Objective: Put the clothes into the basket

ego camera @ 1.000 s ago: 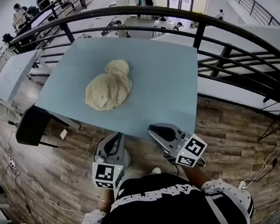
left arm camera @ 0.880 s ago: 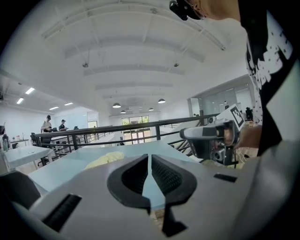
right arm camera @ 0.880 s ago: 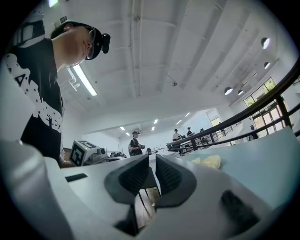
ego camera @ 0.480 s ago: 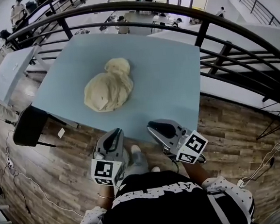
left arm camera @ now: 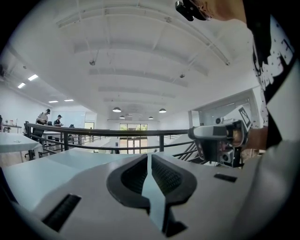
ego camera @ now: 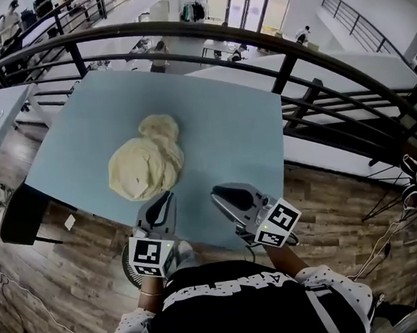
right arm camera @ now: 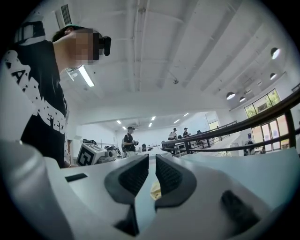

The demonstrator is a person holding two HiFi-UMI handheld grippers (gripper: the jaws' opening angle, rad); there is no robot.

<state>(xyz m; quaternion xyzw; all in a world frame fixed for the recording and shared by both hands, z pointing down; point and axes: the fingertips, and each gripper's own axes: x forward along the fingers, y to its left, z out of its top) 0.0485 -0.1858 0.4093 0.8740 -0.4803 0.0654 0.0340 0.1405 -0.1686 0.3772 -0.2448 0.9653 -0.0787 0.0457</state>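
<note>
Two tongs in view. State of each? (A)

Left tongs (ego camera: 169, 195): closed tip to tip, empty. Only bare worktop (ego camera: 223, 132) shows through the slit. Right tongs (ego camera: 215, 193): closed too, nothing pinched. A scrap of cream cloth shows through its gap, but it lies farther off, not between the pads. (B)

Where are the clothes? (A)

One cream heap, the clothes (ego camera: 145, 167), on the blue worktop left of its middle. Left tongs sit at the near edge, tips just short of the heap's near side, no contact that I can make out. Right tongs also at the near edge, off to the heap's right and apart from it. Railing (ego camera: 182, 30) curves along the far side. (B)

And the basket? (A)

Not identified. A dark bin-like thing (ego camera: 22, 213) stands off the worktop's near-left corner, lower than the top. Cannot tell whether that is it. (B)

Step in hand? (A)

My reading: the approach, with no garment taken yet and the whole heap still to shift. (B)

Next move? (A)

Likely open at least one set of tongs, carry it onto the heap and close on a good fold. The cloth is soft and bunched, so a shallow bite may slip or drag only one layer. The drop point needs confirming before any lift. (B)
</note>
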